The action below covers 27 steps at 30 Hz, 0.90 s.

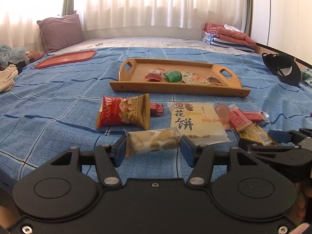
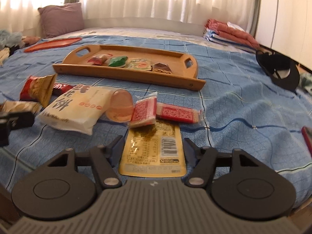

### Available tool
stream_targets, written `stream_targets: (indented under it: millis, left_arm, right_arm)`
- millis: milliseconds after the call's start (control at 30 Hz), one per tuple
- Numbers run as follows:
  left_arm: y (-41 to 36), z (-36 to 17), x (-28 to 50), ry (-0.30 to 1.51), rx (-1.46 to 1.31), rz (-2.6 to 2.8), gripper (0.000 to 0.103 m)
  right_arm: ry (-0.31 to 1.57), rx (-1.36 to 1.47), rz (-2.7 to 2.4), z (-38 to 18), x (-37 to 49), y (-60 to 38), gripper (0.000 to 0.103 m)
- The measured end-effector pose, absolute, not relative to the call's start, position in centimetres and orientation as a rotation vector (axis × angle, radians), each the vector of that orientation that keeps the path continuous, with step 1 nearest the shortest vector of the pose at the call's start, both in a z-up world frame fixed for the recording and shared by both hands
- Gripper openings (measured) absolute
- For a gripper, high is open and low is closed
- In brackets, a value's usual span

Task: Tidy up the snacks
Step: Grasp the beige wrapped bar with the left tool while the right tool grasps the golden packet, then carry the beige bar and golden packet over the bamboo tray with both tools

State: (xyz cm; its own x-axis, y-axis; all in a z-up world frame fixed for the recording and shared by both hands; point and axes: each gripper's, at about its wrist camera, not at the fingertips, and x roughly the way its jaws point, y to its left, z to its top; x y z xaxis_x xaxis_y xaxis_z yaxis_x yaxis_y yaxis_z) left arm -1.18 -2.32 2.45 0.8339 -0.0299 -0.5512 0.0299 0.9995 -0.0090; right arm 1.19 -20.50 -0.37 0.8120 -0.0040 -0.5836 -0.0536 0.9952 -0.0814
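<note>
Two hand-held grippers: both busy over the bed (image 1: pixel 48 97)
Left hand-held gripper (image 1: pixel 153 147): pinching nougat bar (image 1: pixel 152 141), lifted
Right hand-held gripper (image 2: pixel 154 146): straddling yellow packet (image 2: pixel 154 150) flat on bedspread; contact unclear
Wooden tray (image 1: pixel 175 89): four snacks inside

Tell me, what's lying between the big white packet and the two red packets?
A pink jelly cup on its side, between the white packet and the red packets; the right wrist view shows it best.
</note>
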Motion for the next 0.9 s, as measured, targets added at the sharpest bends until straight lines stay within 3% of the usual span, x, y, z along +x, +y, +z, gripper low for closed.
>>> stream_targets:
  millis: [667,900]
  left_arm:
    - [-2.1,3.7,-1.5,0.552,-0.003,-0.037,0.056]
    - [-2.3,3.8,-1.8,0.554,0.003,-0.046,0.056]
  right_arm:
    - [0.551,-0.087,0.000,3.3,-3.2,-21.6,0.067]
    - [0.632,-0.057,-0.018,1.3,-2.5,-22.1,0.088]
